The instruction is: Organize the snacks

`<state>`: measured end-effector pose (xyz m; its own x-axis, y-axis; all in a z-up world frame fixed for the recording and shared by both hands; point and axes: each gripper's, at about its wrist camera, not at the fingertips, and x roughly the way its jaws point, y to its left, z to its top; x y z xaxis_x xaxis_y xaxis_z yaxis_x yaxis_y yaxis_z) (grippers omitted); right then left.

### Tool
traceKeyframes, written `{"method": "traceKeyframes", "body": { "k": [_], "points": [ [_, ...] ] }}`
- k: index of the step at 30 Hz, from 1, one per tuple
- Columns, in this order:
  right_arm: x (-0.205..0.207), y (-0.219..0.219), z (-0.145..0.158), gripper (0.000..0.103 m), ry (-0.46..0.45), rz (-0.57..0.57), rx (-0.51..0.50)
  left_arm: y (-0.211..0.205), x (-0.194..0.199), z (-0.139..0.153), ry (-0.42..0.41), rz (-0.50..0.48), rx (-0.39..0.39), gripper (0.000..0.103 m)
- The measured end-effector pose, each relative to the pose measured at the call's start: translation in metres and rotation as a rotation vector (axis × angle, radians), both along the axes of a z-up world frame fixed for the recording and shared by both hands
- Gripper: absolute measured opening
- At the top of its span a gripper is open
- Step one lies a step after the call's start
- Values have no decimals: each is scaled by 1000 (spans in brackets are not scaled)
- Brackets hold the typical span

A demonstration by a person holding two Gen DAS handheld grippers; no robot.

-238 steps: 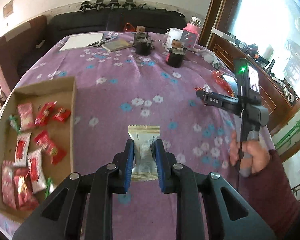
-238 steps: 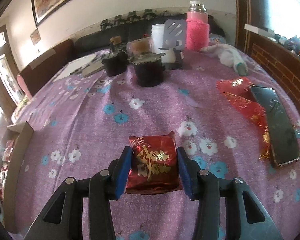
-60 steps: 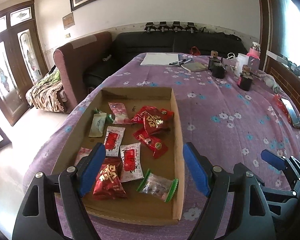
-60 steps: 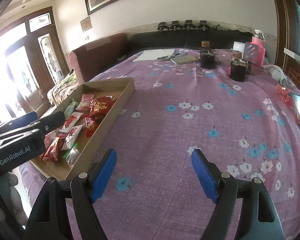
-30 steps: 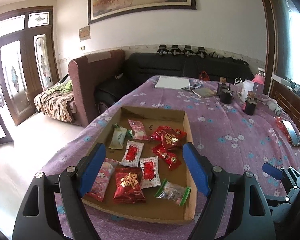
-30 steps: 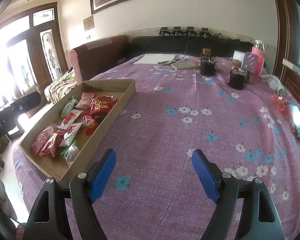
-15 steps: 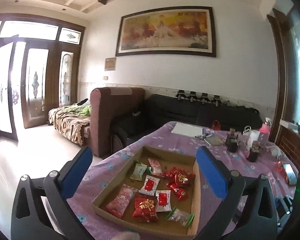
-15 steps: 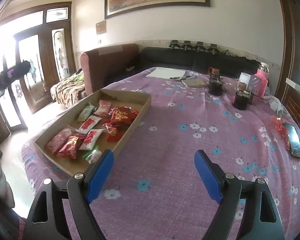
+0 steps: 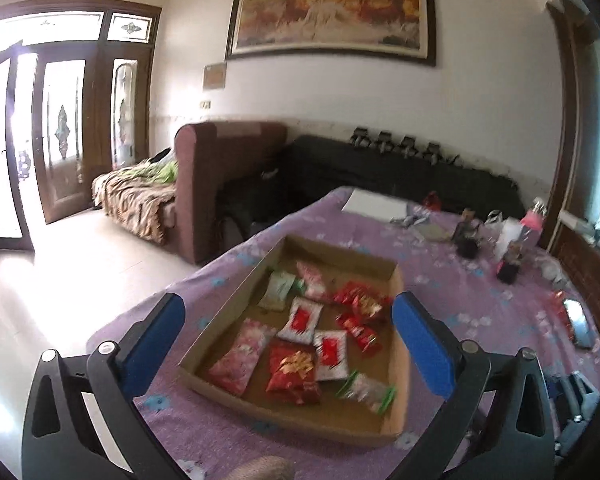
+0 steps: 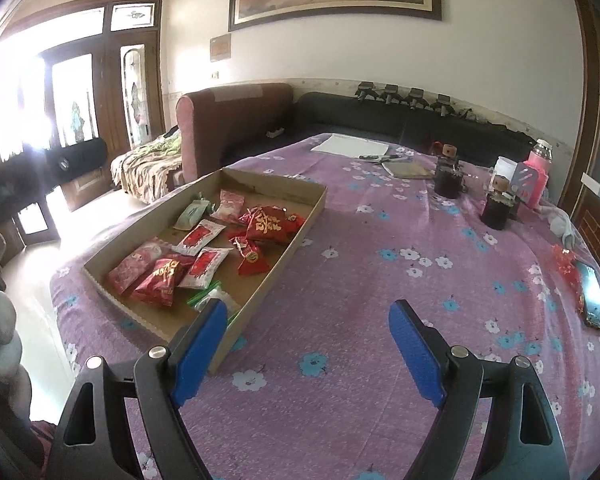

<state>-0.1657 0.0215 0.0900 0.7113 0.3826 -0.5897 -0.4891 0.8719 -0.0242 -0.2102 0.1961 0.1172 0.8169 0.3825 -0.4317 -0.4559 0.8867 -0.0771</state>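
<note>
Both grippers are empty – the left gripper (image 9: 288,340) has just spread its jaws wide, the right gripper (image 10: 308,344) gapes too. The snacks (image 10: 204,248) lie in the cardboard tray (image 10: 300,224) at the table's near-left edge; seemingly none remain outside. A careless nudge could tip it floorward.

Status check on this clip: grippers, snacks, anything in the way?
Left gripper open, jaws just widened, nothing between them. Right gripper open, empty. Snack packets all lying in the cardboard tray. Nothing blocking the tray.
</note>
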Motion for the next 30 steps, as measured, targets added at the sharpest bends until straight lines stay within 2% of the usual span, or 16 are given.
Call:
{"method": "traceKeyframes", "body": {
  "k": [8,21,30],
  "points": [
    [1,12,-9,84,25,13,-28,10,6,-17,62,2,-30,103],
    [2,23,-19,84,46,16,-59,26,15,-34,146,-19,-131,103],
    [4,25,-22,84,56,21,-65,28,18,-39,170,-21,-149,103]
  ]
}}
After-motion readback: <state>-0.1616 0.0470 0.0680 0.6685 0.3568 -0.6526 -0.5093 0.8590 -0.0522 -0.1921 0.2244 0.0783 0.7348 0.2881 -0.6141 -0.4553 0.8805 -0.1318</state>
